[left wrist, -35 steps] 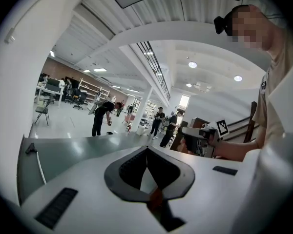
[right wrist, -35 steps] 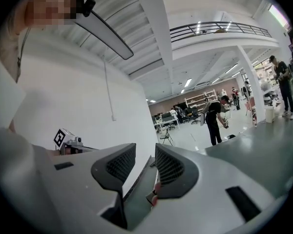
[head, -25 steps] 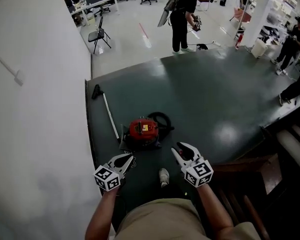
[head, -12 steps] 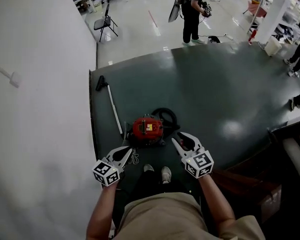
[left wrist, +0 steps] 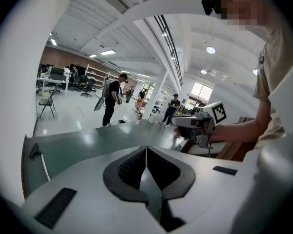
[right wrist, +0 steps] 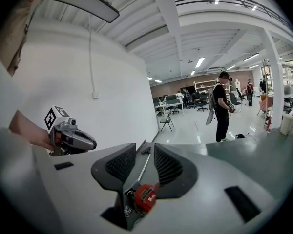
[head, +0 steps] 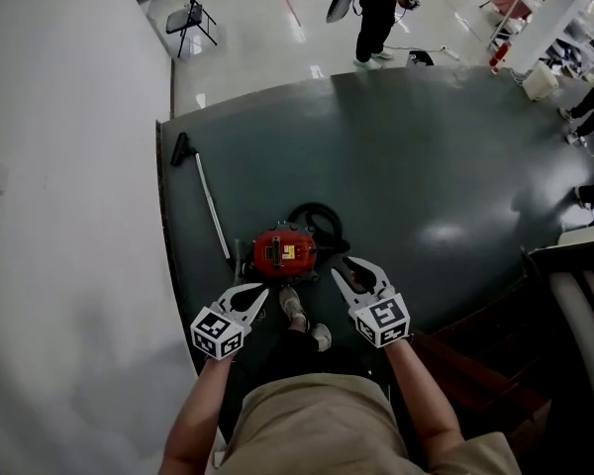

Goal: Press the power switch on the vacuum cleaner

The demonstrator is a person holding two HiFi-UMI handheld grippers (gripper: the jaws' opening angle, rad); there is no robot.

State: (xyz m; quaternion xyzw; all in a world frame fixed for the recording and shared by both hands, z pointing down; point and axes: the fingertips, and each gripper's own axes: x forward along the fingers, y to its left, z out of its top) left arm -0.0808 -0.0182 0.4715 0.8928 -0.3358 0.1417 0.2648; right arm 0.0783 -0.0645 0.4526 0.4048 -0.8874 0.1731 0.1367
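Hovering near round red vacuum cleaner (head: 282, 252), L gripper (head: 251, 298) jaws clenched on nothing, R gripper (head: 348, 271) jaws spread, empty

A folding chair (head: 190, 20) and a standing person (head: 375, 16) occupy the pale floor (head: 267, 52).

One vacuum cleaner (head: 282, 252); two grippers (head: 263, 291) (head: 343, 265)

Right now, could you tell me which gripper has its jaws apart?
The right gripper: its jaws stand apart, the red vacuum cleaner visible through the gap. The left gripper's jaws meet at their tips.
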